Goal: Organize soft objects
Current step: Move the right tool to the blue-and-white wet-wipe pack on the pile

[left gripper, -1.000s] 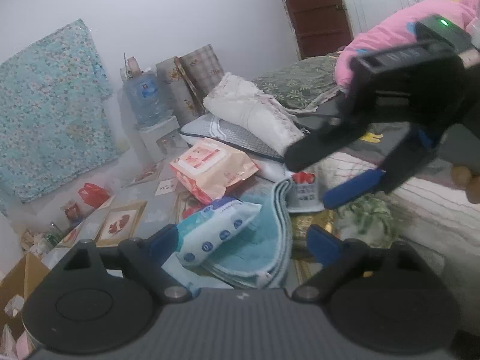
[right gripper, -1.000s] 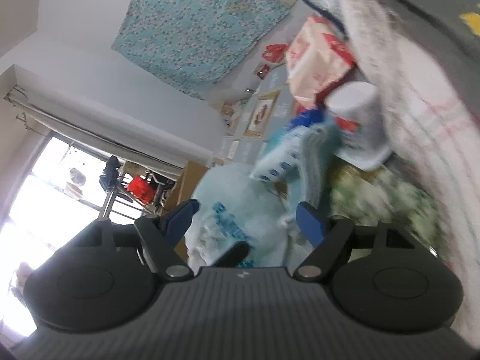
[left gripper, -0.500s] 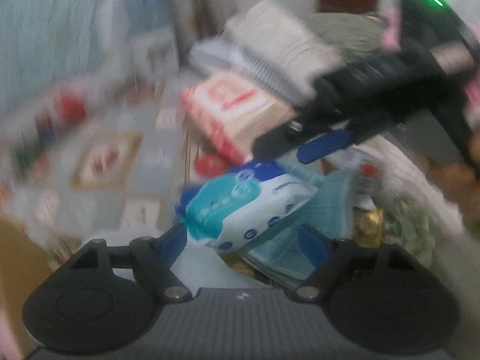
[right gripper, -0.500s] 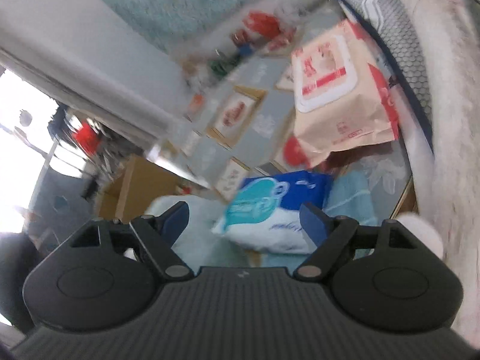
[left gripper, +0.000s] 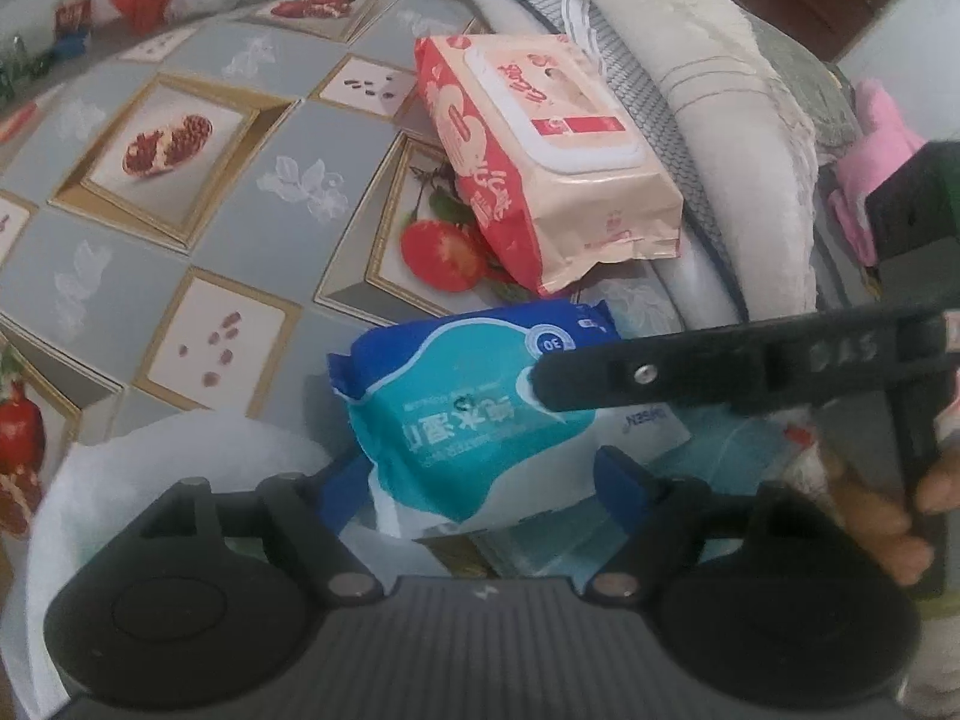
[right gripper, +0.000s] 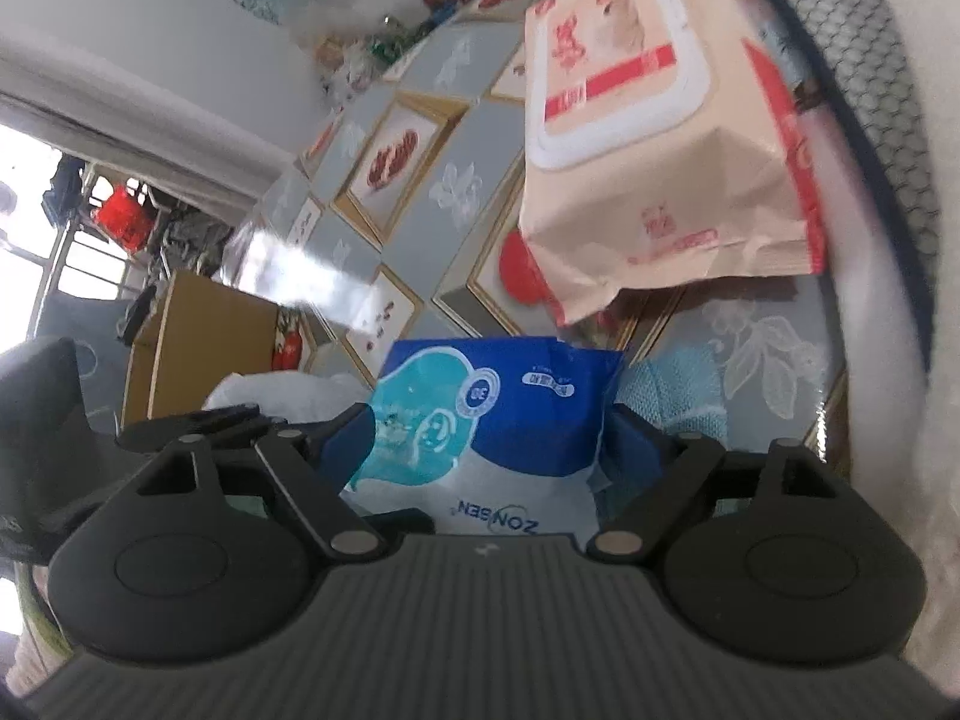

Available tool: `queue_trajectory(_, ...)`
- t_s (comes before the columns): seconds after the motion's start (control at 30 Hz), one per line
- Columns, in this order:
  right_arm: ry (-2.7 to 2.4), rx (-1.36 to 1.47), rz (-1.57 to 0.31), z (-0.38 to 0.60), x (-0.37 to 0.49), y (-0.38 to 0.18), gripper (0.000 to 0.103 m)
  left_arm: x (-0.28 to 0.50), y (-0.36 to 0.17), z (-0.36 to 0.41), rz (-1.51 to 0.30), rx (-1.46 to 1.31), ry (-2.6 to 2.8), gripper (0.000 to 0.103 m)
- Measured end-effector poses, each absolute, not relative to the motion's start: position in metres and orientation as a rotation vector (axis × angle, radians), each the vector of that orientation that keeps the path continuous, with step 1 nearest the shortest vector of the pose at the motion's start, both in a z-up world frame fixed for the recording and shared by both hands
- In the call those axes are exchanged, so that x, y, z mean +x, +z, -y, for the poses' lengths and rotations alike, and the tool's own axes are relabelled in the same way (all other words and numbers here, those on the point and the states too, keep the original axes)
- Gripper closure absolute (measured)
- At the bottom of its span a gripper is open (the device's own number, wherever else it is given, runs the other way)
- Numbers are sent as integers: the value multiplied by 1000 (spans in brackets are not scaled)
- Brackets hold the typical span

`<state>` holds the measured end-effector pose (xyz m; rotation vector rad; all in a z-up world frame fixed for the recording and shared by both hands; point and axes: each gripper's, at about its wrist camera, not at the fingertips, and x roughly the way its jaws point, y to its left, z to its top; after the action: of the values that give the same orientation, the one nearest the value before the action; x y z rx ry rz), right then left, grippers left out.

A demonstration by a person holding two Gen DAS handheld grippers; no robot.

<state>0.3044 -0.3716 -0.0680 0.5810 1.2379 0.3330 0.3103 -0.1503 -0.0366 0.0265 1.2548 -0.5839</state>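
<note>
On the blue wipes pack [right gripper: 480, 420] you can read "ZONSEN" and, in a round badge, "30".

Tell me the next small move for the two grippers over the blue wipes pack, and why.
Probably lower a little further and close on the blue wipes pack. It already sits between the pads of the left gripper, whose jaws are opening, and of the right gripper, with neither visibly pressing it.

Both wrist views close above wipes pack [left gripper: 480, 414]
</note>
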Motion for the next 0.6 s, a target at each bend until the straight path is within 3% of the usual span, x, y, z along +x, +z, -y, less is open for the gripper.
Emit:
queue_trajectory(0.07,333,556,-1224,368,306,-68,31,308,-35,152,-1258,31,-584,20)
queue_trajectory(0.17,348,579,-1190,373,311,-64,37,302,-31,153,-1267,18,-617,20)
queue_trajectory(0.6,282,755,-1030,412,308,-50,34,267,-16,165,-1230,95,-814,20)
